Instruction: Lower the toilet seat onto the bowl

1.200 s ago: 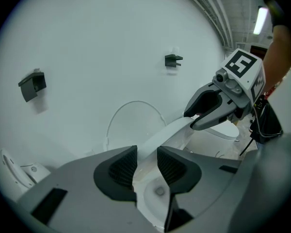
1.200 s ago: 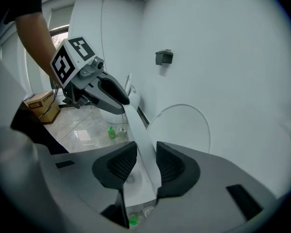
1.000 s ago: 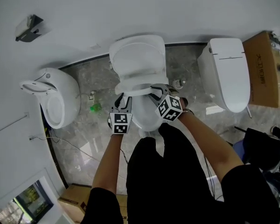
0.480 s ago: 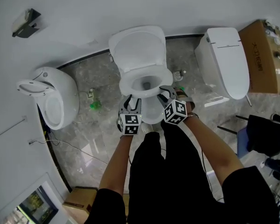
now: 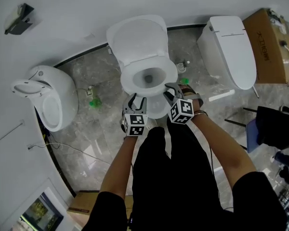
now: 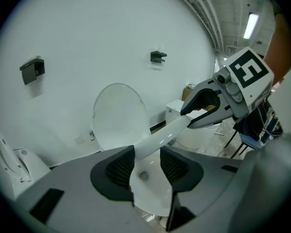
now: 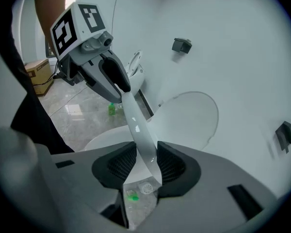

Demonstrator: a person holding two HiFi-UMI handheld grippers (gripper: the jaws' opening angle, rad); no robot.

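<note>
A: Where is the toilet seat [image 5: 170, 76] found?

B: It is seen swung down over the bowl [image 5: 156, 110] of the middle toilet, while the lid [image 5: 137, 35] is stood upright against the wall [image 5: 62, 13] at the far side. Whether the seat is laid fully on the rim cannot be told. In the head view a strip of the bowl's near end is shown past the seat's near edge.

A: How are the tongs of the left gripper [image 5: 137, 99] set?

B: They are being spread at this moment. The seat's near edge is seen running between the two ribbed pads, left of the bowl's middle, but it is not clamped by them.

A: And the right gripper [image 5: 169, 91]?

B: Its jaws are pressed on that same edge, right of the middle. The white rim is pinched between the two pads.

A: What else is noted around the toilet?

B: A closed toilet [image 5: 229, 47] is placed to the right, with a cardboard box [image 5: 269, 44] just beside it at the far right. A third toilet [image 5: 48, 97] is set to the left. A green bottle [image 5: 95, 102] is seen on the grey marbled floor [image 5: 101, 138] between the left and middle toilets.
</note>
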